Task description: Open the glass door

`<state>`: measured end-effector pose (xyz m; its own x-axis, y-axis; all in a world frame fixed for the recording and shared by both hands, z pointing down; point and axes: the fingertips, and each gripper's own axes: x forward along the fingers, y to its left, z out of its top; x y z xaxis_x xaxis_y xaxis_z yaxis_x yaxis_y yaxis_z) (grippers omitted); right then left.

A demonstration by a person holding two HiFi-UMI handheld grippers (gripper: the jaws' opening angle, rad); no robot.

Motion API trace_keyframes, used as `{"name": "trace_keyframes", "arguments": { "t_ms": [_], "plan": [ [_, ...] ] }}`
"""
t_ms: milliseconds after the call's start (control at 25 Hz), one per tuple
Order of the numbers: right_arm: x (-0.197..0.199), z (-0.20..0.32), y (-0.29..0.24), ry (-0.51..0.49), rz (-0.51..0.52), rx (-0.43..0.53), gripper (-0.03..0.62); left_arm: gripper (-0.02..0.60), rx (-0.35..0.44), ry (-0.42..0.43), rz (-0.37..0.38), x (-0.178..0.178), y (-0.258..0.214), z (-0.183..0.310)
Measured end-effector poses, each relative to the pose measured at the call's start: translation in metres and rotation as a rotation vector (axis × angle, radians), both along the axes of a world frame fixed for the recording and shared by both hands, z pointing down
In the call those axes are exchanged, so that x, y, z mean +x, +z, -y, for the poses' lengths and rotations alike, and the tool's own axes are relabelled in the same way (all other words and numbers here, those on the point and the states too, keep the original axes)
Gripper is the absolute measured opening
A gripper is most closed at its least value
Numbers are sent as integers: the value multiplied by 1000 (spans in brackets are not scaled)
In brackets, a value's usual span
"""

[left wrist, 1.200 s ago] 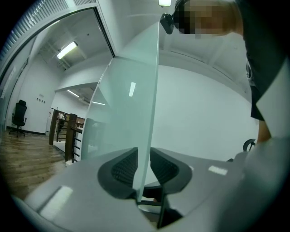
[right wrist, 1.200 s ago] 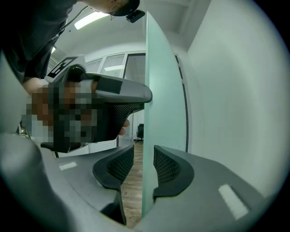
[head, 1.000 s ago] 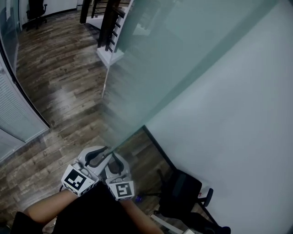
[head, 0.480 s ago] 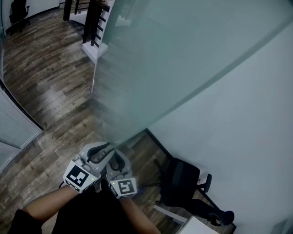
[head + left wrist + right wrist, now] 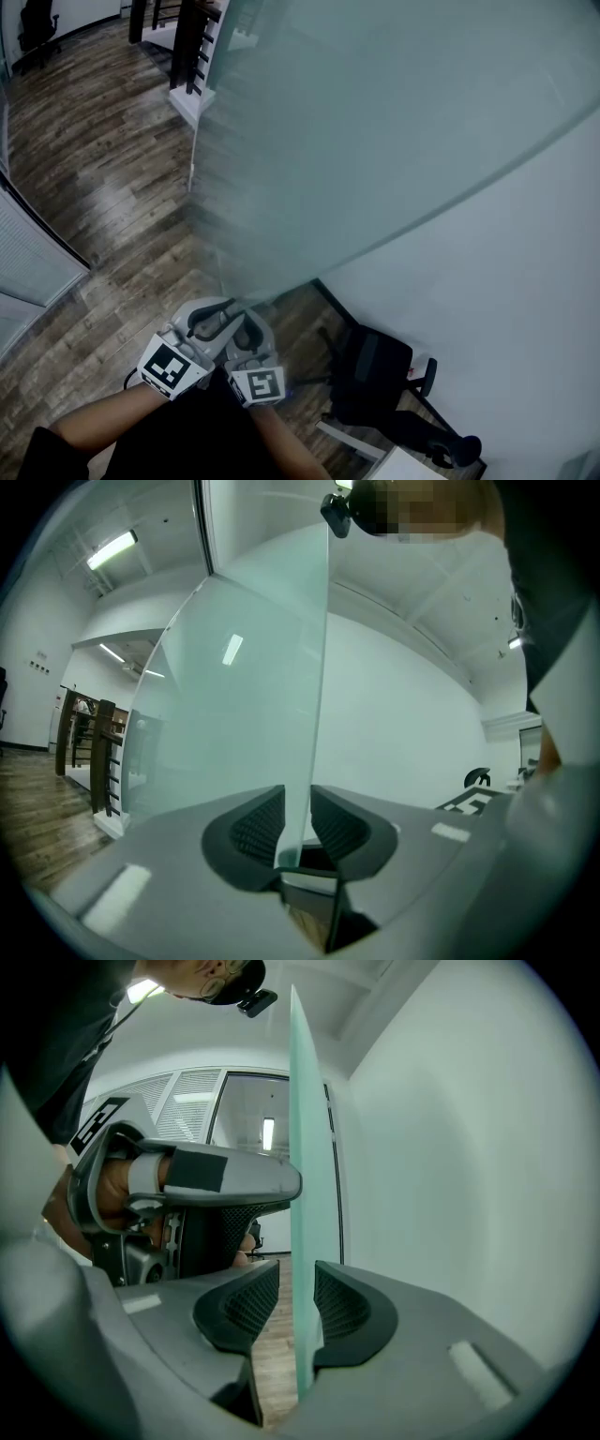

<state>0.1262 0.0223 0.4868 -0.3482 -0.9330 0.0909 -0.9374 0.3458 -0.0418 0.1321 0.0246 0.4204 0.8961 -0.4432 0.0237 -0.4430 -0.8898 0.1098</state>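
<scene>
The frosted glass door (image 5: pixel 375 141) fills the upper middle of the head view, its free edge running down to my hands. Both grippers sit side by side on that edge. In the left gripper view, the left gripper (image 5: pixel 298 817) has its pads against both faces of the pane (image 5: pixel 244 724). The right gripper (image 5: pixel 296 1302) straddles the edge (image 5: pixel 305 1147); its jaws have just been closing, and a thin gap shows beside the left pad. In the head view the left gripper (image 5: pixel 217 309) is just left of the right gripper (image 5: pixel 246 321).
A white wall (image 5: pixel 506 281) stands to the right of the door. A black office chair (image 5: pixel 375 380) sits low on the right beside a desk corner (image 5: pixel 412 464). Wood floor (image 5: pixel 94 159), a dark stair railing (image 5: pixel 187 47) and a blind-covered partition (image 5: pixel 28 253) lie left.
The door's pane has swung further across the wall on the right. Both grippers moved slightly right and down in the view, staying on the door's edge.
</scene>
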Motion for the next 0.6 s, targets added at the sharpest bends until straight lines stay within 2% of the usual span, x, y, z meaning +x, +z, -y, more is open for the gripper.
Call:
{"name": "trace_keyframes", "arguments": {
  "t_ms": [160, 320, 480, 600],
  "plan": [
    [15, 1, 5, 24, -6, 5, 64, 84, 1, 27, -13, 11, 3, -1],
    [24, 0, 5, 37, -31, -3, 60, 84, 2, 31, -52, 15, -1, -2],
    [38, 4, 8, 32, -32, -9, 57, 78, -32, 10, -69, 13, 9, -1],
    [52, 1, 5, 38, -38, -8, 57, 46, -38, 29, -83, 19, 8, -10]
  ]
}}
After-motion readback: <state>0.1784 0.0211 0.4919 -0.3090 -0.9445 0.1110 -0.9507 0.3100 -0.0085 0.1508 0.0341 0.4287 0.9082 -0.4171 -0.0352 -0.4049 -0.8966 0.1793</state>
